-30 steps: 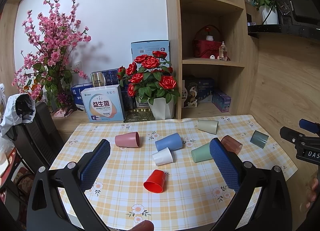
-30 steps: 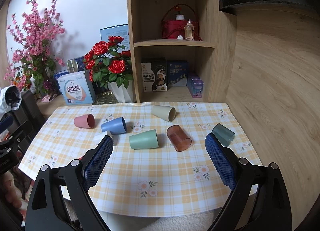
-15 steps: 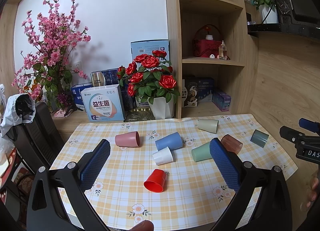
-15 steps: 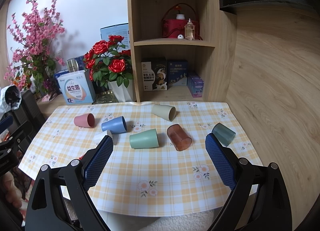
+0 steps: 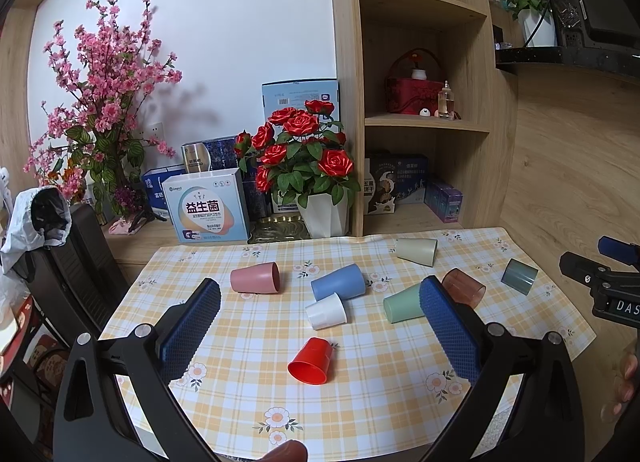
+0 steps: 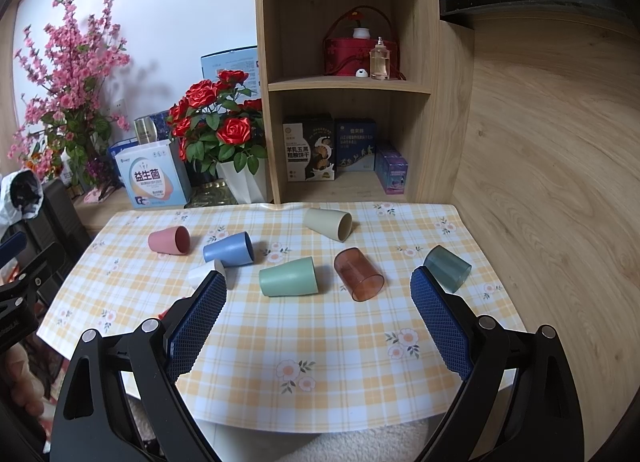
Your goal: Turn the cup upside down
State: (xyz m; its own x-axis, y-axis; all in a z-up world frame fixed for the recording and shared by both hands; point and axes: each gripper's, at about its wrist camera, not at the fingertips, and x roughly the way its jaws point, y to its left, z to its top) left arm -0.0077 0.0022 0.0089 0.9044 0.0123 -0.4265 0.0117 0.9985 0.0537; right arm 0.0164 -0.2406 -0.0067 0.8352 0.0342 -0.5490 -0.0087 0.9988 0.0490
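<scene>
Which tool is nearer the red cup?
Left. The left tool hovers open just short of the red cup; the right tool sits off to its right, facing the green cup.

The left wrist view looks from above the near-left edge of the bench [image 5: 400, 414], facing forward and slightly down toward the back wall, with the left gripper [image 5: 320, 318] framing the bottom. It sits back from the cups, the red cup [image 5: 311, 356] nearest. The right wrist view looks from the near-right side, likewise forward and down past the right gripper [image 6: 316, 294], and stands off from the bench [image 6: 320, 342]. Both views share the checked cloth, the scattered cups, the roses [image 5: 304, 150] [image 6: 216, 118] and the shelf [image 5: 424, 122] [image 6: 348, 82]. Each view catches the other gripper at its outer edge.
</scene>
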